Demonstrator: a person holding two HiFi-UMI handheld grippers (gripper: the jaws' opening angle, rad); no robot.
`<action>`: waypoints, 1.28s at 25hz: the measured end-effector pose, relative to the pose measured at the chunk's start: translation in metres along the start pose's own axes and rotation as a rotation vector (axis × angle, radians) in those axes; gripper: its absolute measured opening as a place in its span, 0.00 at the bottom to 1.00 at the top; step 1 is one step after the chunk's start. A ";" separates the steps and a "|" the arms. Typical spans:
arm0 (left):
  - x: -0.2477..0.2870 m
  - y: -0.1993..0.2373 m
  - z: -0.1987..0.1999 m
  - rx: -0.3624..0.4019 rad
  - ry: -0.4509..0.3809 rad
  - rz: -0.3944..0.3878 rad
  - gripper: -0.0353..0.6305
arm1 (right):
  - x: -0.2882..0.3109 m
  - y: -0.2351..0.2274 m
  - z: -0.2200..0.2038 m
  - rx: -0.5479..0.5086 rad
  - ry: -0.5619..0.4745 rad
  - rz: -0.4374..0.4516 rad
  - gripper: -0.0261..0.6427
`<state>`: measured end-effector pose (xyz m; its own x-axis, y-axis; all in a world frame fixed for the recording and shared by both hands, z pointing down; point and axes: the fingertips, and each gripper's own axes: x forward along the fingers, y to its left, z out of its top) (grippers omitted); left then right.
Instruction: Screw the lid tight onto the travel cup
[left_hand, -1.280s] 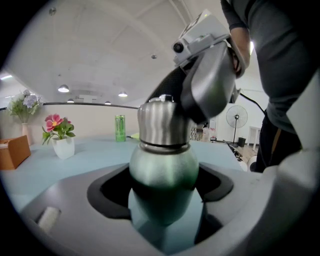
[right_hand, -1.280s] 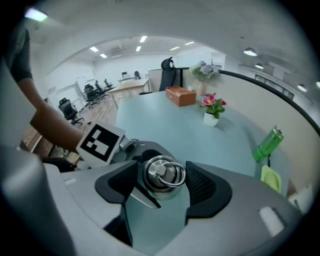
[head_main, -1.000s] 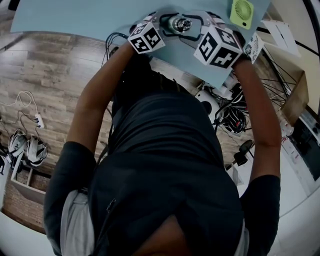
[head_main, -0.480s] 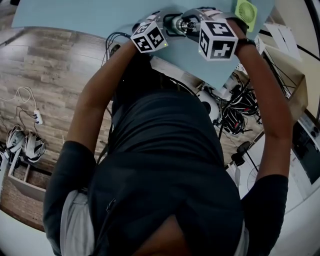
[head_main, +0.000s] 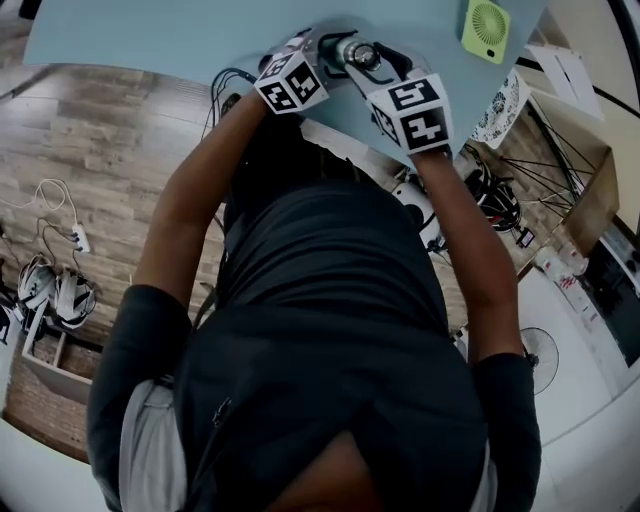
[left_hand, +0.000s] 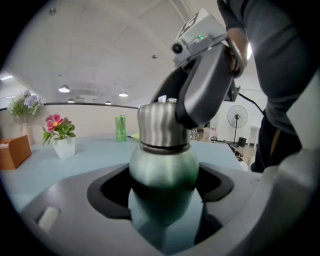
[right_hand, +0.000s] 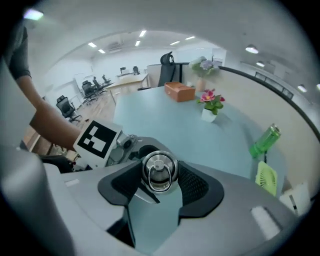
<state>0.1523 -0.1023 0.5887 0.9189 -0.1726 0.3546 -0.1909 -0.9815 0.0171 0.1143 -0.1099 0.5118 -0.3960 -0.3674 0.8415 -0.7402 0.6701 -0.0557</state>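
Clamping the green travel cup between its jaws, the left gripper steadies it. The right gripper grasps the steel lid from above. If either grip slips on the smooth metal, I think the lid could seat crooked or end up loose.

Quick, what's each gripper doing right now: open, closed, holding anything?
Left gripper: closed on the travel cup, around its green body.
Right gripper: closed on the lid, gripping it from above.
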 end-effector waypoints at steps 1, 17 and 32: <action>0.000 0.000 0.000 0.000 -0.001 0.002 0.69 | 0.000 0.000 0.000 0.029 -0.022 -0.035 0.38; 0.000 -0.001 -0.001 -0.006 0.001 0.005 0.69 | -0.001 -0.001 -0.002 0.085 -0.063 -0.071 0.38; 0.002 0.000 0.000 -0.010 -0.005 -0.001 0.69 | -0.020 0.031 -0.005 -0.856 0.211 0.392 0.41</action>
<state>0.1546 -0.1022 0.5899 0.9209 -0.1724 0.3497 -0.1936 -0.9807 0.0263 0.1024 -0.0788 0.4963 -0.3629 0.0501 0.9305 0.1044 0.9945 -0.0129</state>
